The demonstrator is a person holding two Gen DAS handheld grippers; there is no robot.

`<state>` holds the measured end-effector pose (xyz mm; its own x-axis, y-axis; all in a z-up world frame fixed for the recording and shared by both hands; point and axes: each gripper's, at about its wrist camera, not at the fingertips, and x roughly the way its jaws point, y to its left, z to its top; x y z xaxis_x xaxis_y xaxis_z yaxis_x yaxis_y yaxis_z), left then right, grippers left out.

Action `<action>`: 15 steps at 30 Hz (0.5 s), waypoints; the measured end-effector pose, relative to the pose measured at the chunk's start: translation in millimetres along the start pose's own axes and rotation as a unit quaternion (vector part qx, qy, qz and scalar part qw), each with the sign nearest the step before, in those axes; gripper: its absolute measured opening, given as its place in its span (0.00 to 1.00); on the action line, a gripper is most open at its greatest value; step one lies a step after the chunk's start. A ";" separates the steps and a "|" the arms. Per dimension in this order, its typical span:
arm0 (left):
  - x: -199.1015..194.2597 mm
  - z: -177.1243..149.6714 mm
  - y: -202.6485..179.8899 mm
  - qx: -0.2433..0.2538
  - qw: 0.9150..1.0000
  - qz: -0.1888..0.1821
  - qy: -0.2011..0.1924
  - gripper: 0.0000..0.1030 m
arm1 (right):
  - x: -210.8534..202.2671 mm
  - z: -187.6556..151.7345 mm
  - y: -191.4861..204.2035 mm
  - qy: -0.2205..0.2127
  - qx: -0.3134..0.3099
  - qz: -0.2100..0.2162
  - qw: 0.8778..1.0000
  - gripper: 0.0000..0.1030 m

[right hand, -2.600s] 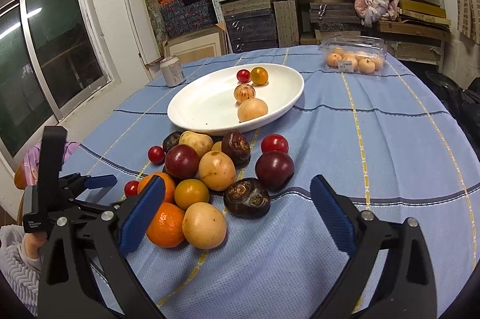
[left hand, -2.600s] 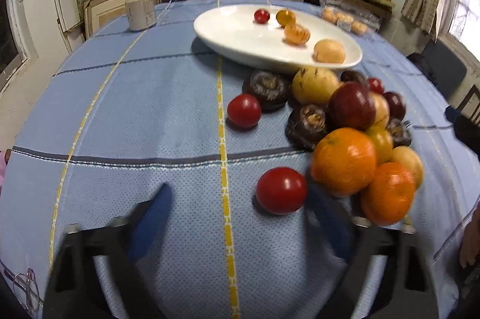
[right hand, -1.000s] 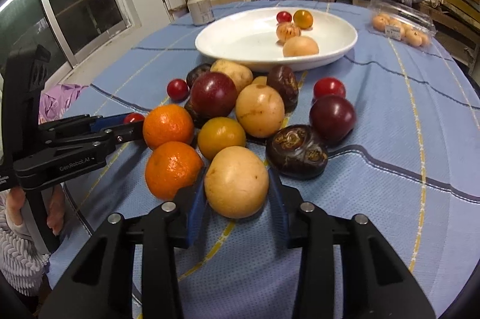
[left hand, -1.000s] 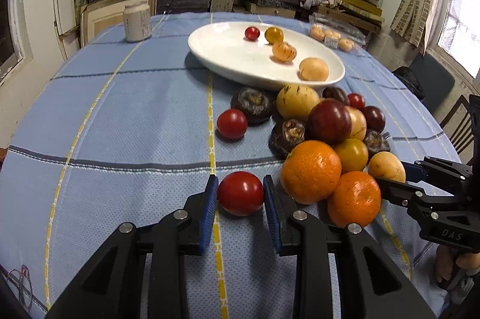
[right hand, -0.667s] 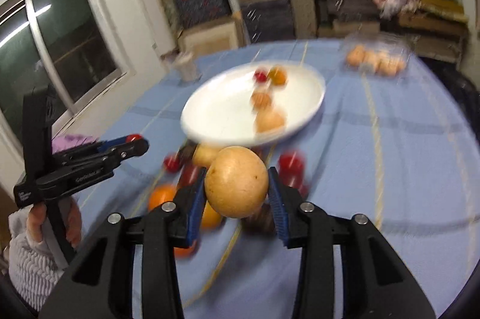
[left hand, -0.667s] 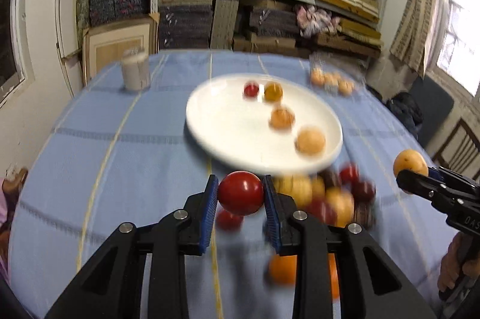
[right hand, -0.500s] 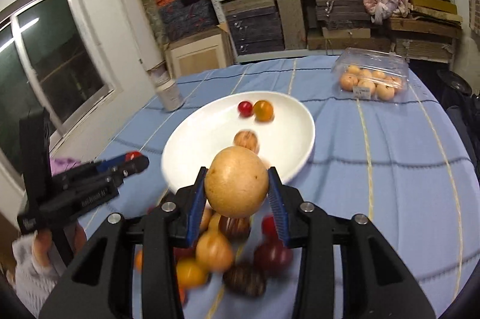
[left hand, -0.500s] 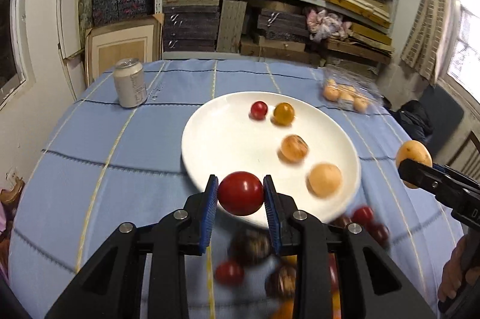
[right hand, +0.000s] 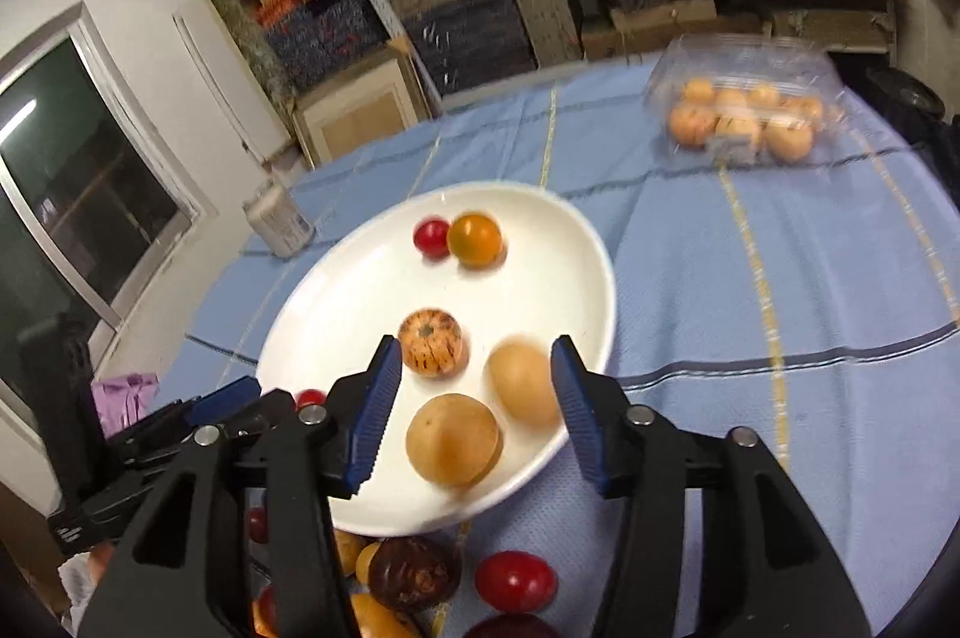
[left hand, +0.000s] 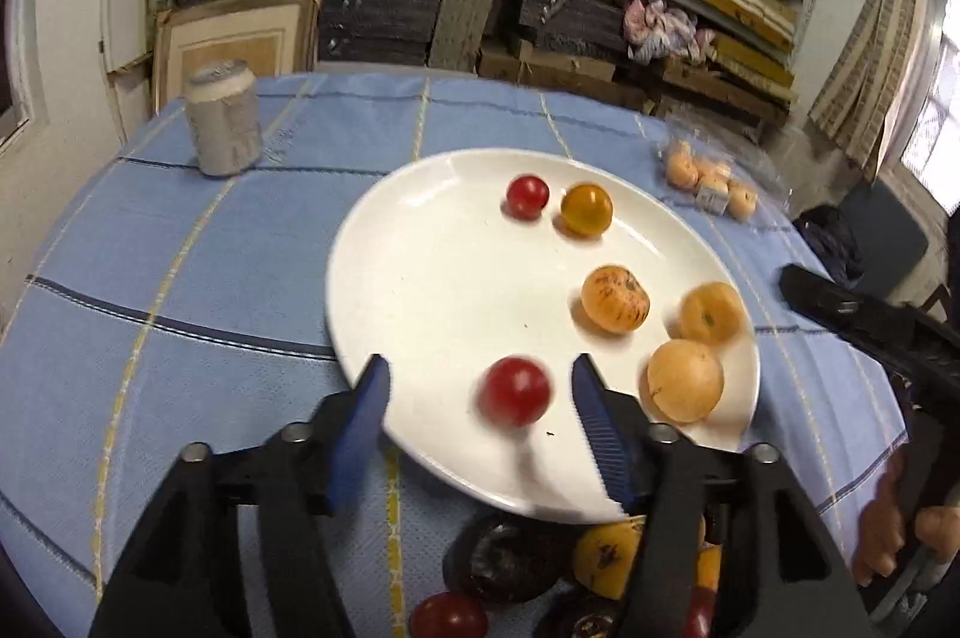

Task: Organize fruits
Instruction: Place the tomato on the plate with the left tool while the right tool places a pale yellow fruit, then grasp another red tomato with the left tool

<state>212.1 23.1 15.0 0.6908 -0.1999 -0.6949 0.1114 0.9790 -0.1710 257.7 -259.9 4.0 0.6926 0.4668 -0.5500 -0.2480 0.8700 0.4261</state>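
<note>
At the lower centre of the left wrist view, the left gripper [left hand: 477, 392] stands spread apart over the white plate [left hand: 420, 278], the red tomato [left hand: 515, 391] loose between its fingers and blurred. In the right wrist view the right gripper [right hand: 474, 392] gapes too — a tan round fruit [right hand: 523, 385] lies on the plate between its fingers. Both fruits look light, smooth and prone to rolling — best taken gently across the widest middle.
</note>
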 end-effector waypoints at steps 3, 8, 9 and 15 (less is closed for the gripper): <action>-21.8 -7.2 8.5 -0.010 1.000 0.006 -0.020 0.70 | -37.4 -9.6 5.8 -0.039 -0.004 0.010 0.999 0.74; -48.7 -37.5 22.3 -0.021 0.999 0.030 -0.025 0.74 | -76.4 -61.0 6.0 -0.064 -0.021 -0.019 0.998 0.86; -52.5 -44.1 23.4 -0.017 0.999 0.036 -0.025 0.74 | -76.4 -67.3 6.1 -0.055 -0.022 -0.025 0.998 0.86; -67.1 -80.1 25.5 0.002 0.998 0.061 -0.020 0.74 | -88.3 -91.8 7.6 -0.054 -0.028 -0.043 0.997 0.92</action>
<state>111.4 58.3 1.3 0.7275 -0.0782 -0.6817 0.0276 0.9960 -0.0848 132.5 -280.0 -10.2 0.7809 0.3726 -0.5013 -0.2198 0.9152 0.3378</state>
